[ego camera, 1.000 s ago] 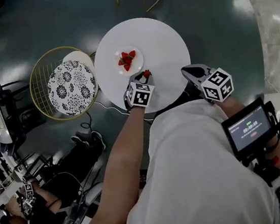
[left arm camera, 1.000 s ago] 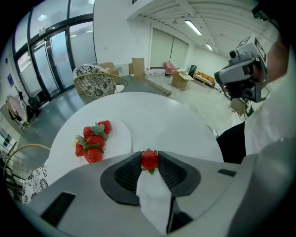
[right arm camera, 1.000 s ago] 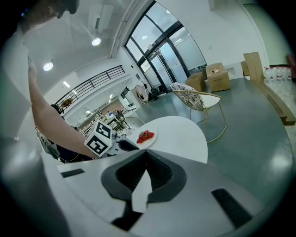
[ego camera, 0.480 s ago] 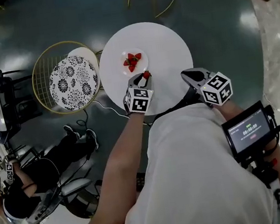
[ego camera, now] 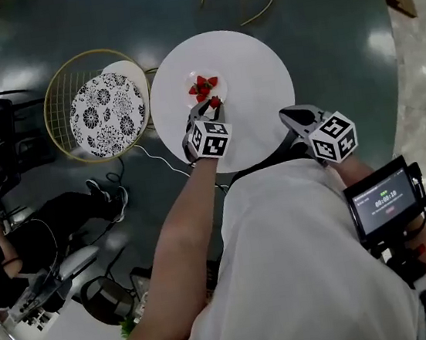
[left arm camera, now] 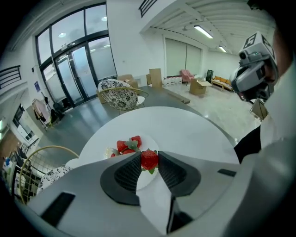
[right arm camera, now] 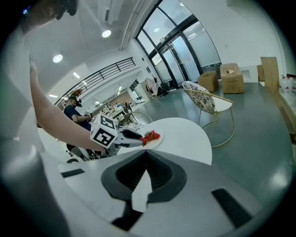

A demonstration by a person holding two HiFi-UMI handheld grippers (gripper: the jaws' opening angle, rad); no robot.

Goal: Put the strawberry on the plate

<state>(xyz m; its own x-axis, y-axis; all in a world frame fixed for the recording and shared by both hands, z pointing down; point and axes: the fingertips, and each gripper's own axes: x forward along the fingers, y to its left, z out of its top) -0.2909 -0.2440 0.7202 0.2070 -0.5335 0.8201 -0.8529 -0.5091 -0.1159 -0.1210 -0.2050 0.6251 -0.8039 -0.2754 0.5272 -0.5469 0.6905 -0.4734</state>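
Left gripper [left arm camera: 149, 156] pinches the strawberry [left arm camera: 149, 160] between its tips, just over the near edge of the plate [ego camera: 221, 86]. The other strawberries [ego camera: 202, 87] lie a little further forward. Right gripper [right arm camera: 147, 157] is closed on nothing and well apart, so the left probably only needs to lower.

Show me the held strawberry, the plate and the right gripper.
held strawberry [left arm camera: 149, 159], left gripper view, red body between the jaws.
plate [ego camera: 221, 85], head view, bare right rim.
right gripper [right arm camera: 145, 153], right gripper view, where its shut jaws meet.
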